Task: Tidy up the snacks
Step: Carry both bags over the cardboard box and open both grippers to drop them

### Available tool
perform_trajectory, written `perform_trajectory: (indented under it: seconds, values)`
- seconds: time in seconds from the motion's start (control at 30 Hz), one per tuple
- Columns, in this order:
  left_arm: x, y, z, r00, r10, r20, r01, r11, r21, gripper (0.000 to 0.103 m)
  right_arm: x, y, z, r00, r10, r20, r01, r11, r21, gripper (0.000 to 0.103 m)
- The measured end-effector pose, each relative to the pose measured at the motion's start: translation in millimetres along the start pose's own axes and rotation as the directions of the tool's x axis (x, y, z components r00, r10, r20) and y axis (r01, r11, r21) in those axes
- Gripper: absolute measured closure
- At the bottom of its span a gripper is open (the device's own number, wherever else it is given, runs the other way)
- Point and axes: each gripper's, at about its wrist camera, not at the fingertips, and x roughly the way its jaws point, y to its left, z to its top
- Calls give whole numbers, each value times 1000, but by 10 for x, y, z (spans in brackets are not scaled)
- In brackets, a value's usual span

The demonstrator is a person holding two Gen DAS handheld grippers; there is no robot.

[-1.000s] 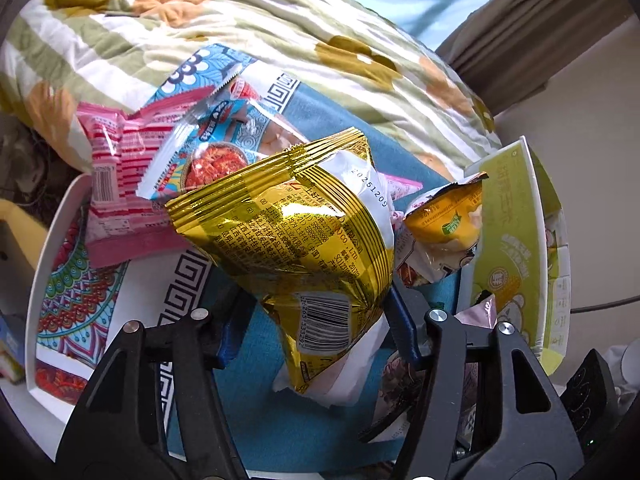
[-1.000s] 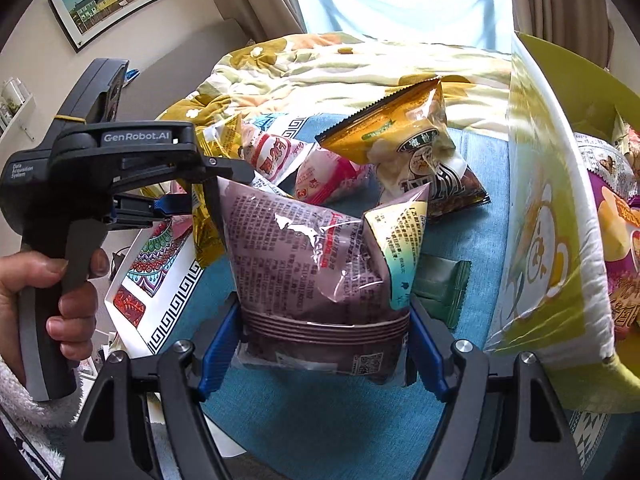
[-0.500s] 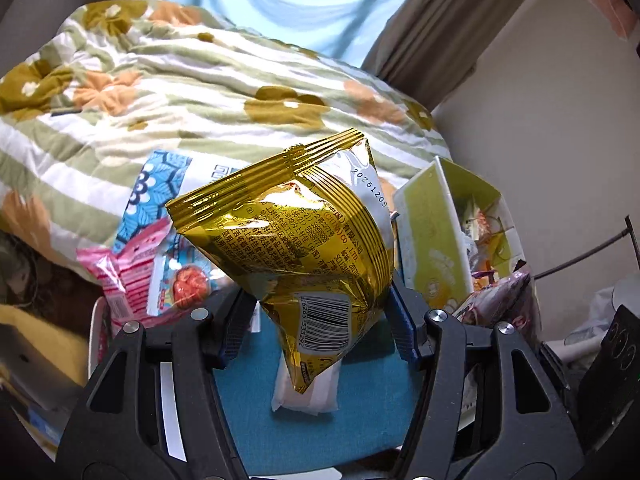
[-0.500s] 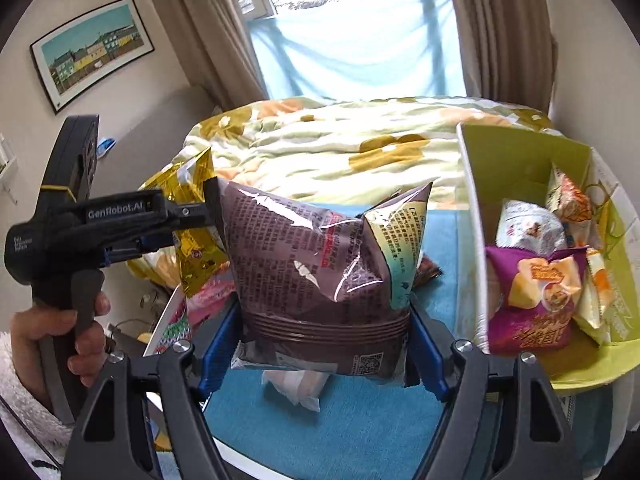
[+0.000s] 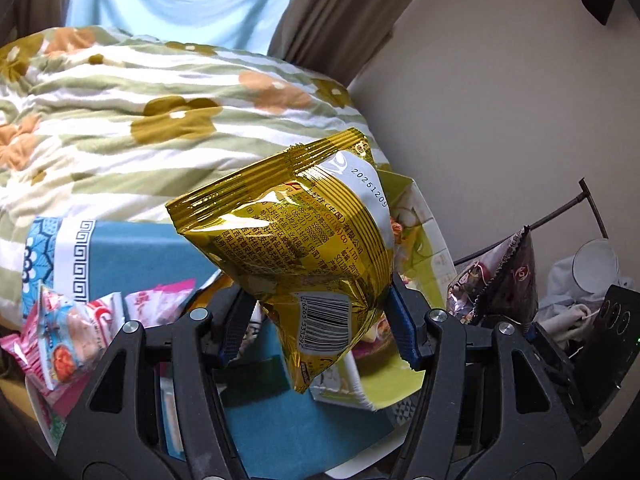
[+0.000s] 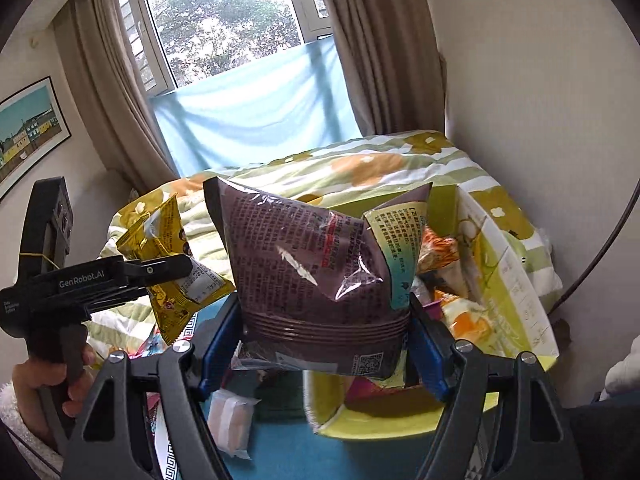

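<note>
Beside the yellow-green box [image 6: 516,300], both grippers clamp bags: gold packet [image 5: 304,248], brown bag [image 6: 320,276].

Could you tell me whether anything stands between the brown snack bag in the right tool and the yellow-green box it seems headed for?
Nothing visible does. The right tool holds the brown snack bag up in front of the yellow-green box, whose top is open. Packets already lie inside, but room remains among them.
</note>
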Motion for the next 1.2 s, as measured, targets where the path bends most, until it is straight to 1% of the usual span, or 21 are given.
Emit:
perform_trajectory:
  seconds: [0.1,0.23,0.4,0.43,0.47,0.5,0.53,0.57,0.6,0.67,0.83,0.93,1.03,1.2]
  values:
    - [364,-301,96,999,22,-31,-22,1000,5,46,43,-281,120,1000,8,-13,-8,1000,7,30]
    - [901,-638,173,995,51,-83,-51,999,10,46,128,-669,273,999,25,-35,-25,1000,-11,30]
    - [1451,-915,198,987,98,-128,-96,995,21,46,289,-1098,432,996,56,-66,-57,998,-11,30]
    - [1537,-950,194,984,110,-143,-109,994,17,42,337,-1167,476,995,64,-76,-65,998,-12,30]
    - [1624,-978,192,978,126,-167,-124,992,20,35,381,-1220,507,994,73,-87,-74,997,-13,30]
    - [1683,-999,190,972,160,-174,-158,987,23,32,417,-1267,537,992,83,-96,-85,996,-15,30]
    - [1713,-999,187,965,201,-170,-199,980,28,20,450,-1299,565,990,93,-104,-96,995,-19,30]
    - [1715,-995,173,958,233,-165,-231,972,28,6,490,-1326,588,988,103,-113,-107,994,-24,30]
    - [1691,-991,158,958,242,-156,-242,970,21,3,539,-1348,609,986,112,-121,-117,993,-28,30]
    - [1625,-935,132,961,236,-143,-238,971,2,2,641,-1386,643,982,128,-136,-133,991,-33,30]
    - [1402,-783,52,958,260,-123,-261,965,8,2,792,-1347,637,971,166,-171,-173,985,-25,30]
    - [1234,-750,-33,959,266,-101,-265,964,22,2,824,-1285,651,969,170,-178,-180,983,-39,30]
    - [1098,-716,-117,956,278,-95,-276,961,25,2,843,-1202,711,968,172,-181,-182,982,-41,30]
    - [853,-632,-231,967,248,-60,-250,968,-15,2,994,-1039,850,965,174,-198,-190,979,-67,28]
